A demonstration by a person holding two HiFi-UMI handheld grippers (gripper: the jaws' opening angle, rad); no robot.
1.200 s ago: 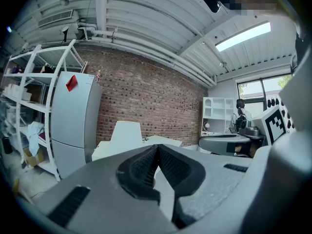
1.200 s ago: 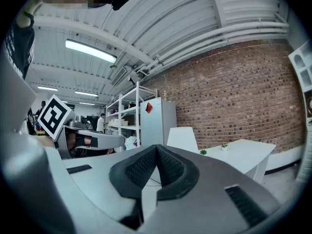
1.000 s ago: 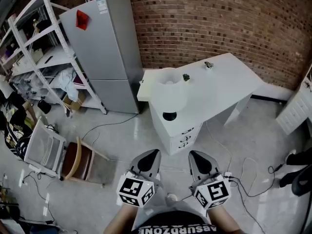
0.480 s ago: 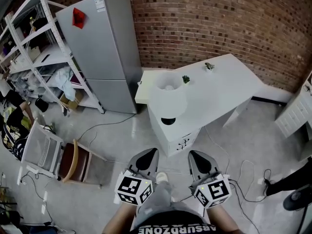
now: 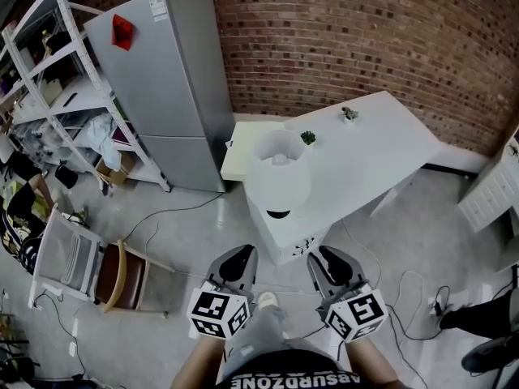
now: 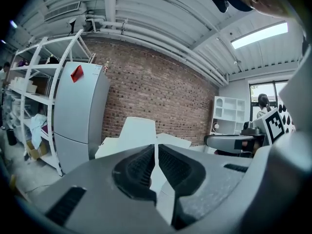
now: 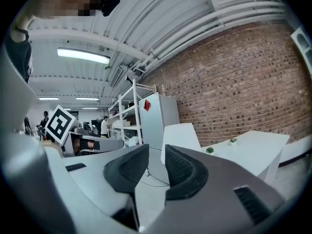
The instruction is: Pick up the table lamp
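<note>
The table lamp (image 5: 277, 173) has a white drum shade and a dark base. It stands on the near left corner of the white table (image 5: 373, 148). Both grippers hover over the floor short of the table, pointing at it, well apart from the lamp. My left gripper (image 5: 236, 263) is shut with nothing in it; the left gripper view shows the lamp (image 6: 138, 130) straight ahead past its closed jaws. My right gripper (image 5: 329, 264) has just been opening: a narrow gap shows between its pads (image 7: 181, 172), nothing in it. The lamp (image 7: 180, 134) stands just beyond that gap.
A grey fridge (image 5: 162, 79) stands left of the table against the brick wall, with a white shelf rack (image 5: 57, 79) beside it. A folding chair (image 5: 122, 270) sits on the floor at left. Two small plants (image 5: 309, 137) (image 5: 349, 114) are on the table. Cables trail across the floor.
Both grippers have moved forward toward the table, and the lamp looks nearer. The right gripper's jaws have parted; the left stays shut.
</note>
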